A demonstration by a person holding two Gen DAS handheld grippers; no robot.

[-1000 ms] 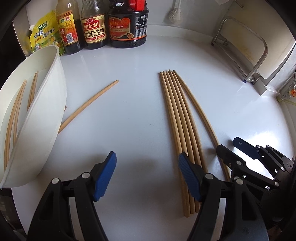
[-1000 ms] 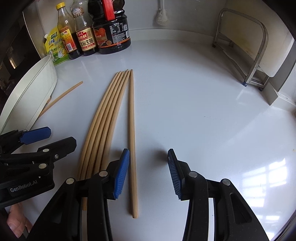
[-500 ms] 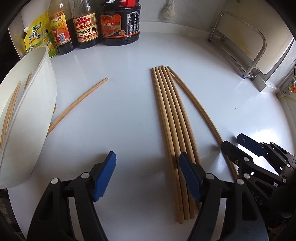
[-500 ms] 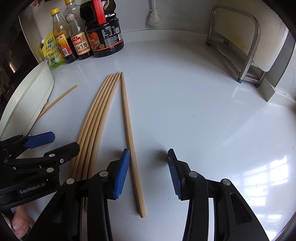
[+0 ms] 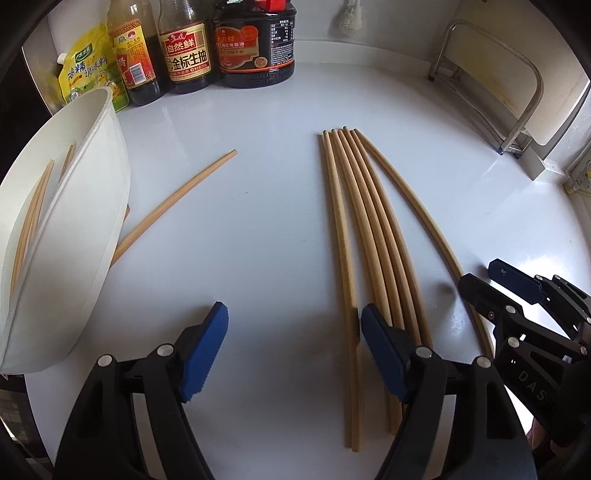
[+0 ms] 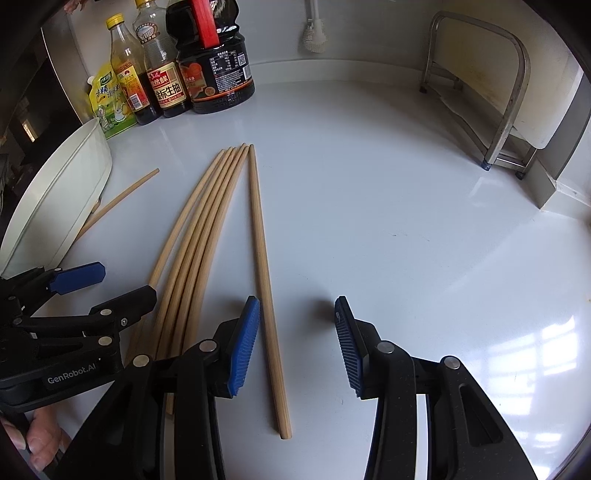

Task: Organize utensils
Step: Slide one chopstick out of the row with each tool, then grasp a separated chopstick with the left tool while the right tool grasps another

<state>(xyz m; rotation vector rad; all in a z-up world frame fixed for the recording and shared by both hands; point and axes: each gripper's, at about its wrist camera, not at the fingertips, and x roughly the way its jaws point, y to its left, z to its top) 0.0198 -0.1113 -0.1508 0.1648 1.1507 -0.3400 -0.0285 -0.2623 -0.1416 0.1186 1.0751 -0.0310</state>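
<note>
Several wooden chopsticks (image 5: 369, 240) lie side by side on the white counter, with one more chopstick (image 5: 417, 221) splayed off to their right. My left gripper (image 5: 293, 350) hovers over their near ends, its jaws opening. The leftmost stick lies just inside its right pad, untouched. My right gripper (image 6: 295, 347) is open, and the splayed chopstick (image 6: 262, 258) runs between its pads, close to the left one. A lone chopstick (image 5: 177, 206) lies beside a white tub (image 5: 74, 258) that has chopsticks (image 5: 29, 229) in it.
Sauce bottles (image 5: 188, 48) and a yellow pouch (image 5: 88, 70) stand at the back left. A metal rack (image 6: 491, 92) stands at the right against the wall. A brush (image 6: 314, 33) hangs on the back wall. A person's fingers (image 6: 33, 443) show at the lower left.
The left gripper's jaws have spread a little wider. Both hands have stayed where they were, and the chopsticks lie as before.
</note>
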